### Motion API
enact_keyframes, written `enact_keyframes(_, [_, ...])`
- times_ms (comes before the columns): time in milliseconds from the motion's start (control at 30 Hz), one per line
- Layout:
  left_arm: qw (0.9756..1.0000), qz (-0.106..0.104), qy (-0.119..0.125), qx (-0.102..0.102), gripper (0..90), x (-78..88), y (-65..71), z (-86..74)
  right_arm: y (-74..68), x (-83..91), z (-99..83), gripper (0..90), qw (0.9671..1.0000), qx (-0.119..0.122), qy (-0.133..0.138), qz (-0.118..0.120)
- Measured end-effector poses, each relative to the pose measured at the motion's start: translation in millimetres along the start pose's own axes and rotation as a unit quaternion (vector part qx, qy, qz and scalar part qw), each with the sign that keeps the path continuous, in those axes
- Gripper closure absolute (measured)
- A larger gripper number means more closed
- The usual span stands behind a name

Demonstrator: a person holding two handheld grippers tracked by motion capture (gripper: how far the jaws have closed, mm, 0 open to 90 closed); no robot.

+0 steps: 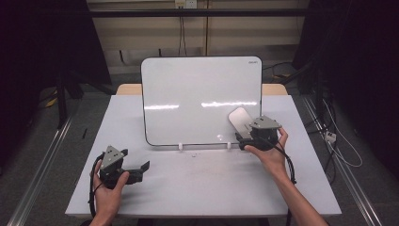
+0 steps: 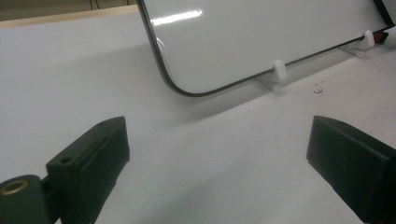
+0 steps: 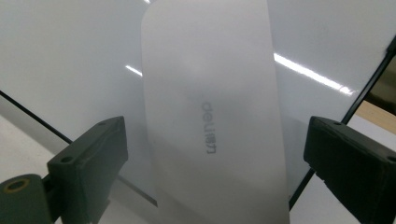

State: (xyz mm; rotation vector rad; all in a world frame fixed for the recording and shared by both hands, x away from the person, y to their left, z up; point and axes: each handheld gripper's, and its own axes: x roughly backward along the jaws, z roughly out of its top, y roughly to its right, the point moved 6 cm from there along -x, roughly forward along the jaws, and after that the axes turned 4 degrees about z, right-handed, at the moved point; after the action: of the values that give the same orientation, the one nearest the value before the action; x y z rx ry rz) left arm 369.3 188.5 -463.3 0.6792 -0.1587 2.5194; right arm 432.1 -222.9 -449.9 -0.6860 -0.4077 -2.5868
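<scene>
Right now the whiteboard (image 1: 188, 94) is standing propped on the worktop (image 1: 188, 188), backing the white eraser (image 3: 210, 116). The eraser is clinging to the board's lower right, its long axis tilting up-left. You are holding your right gripper (image 3: 215, 154) with fingers (image 3: 93, 158) spread wide either side, not touching; your left gripper (image 2: 219, 158) is gaping empty.

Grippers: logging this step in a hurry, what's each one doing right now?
Left gripper: open, nothing between its jaws.
Right gripper: open, whiteboard eraser between the jaws, pads clear of it.
</scene>
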Motion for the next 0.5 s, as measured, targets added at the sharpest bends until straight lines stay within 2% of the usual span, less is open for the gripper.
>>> enact_keyframes(167, [1.0,-0.003,0.001,0.001,5.9,-0.6,-0.1,-0.1,-0.1,2.0,2.0,4.6,0.9998,-0.014,0.009,0.009])
enact_keyframes(500, [1.0,-0.005,0.002,-0.001,5.9,1.8,-1.3,-1.2,-1.3,2.8,4.3,4.6,0.9996,-0.021,0.009,0.014])
